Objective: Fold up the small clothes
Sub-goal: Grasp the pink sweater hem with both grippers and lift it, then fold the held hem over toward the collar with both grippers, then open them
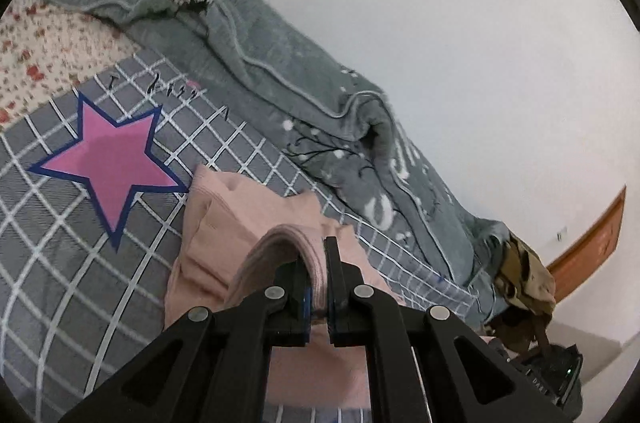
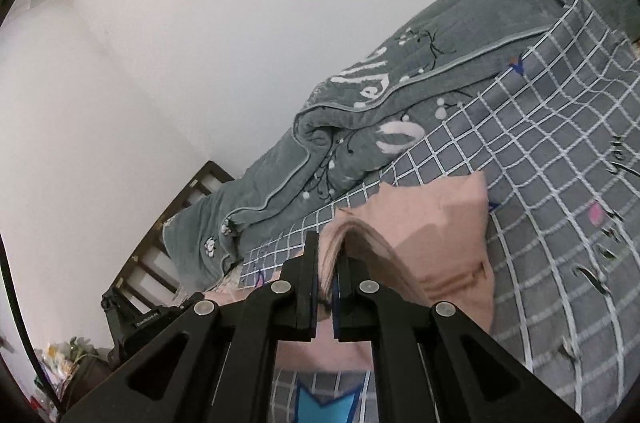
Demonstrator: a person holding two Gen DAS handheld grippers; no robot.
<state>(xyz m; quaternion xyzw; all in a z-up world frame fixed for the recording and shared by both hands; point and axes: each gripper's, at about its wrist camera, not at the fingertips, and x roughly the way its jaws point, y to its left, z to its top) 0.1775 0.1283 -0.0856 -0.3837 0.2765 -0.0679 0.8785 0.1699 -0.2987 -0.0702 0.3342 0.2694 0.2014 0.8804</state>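
Observation:
A small pink garment (image 1: 224,243) hangs over the grey checked bedsheet (image 1: 60,263). My left gripper (image 1: 318,263) is shut on its thick ribbed hem, which arches up out of the jaws. In the right wrist view the same pink garment (image 2: 436,223) drapes away to the right, and my right gripper (image 2: 326,263) is shut on another stretch of that folded hem. Both grips hold the cloth lifted off the bed, with its lower part trailing on the sheet. The part under the gripper bodies is hidden.
A rumpled grey-green quilt (image 1: 280,75) lies along the white wall. The sheet bears a pink star (image 1: 108,163). A floral pillow (image 1: 36,55) sits at the left, a dark wooden bed frame (image 2: 160,243) and a camouflage cloth (image 1: 524,275) at the ends.

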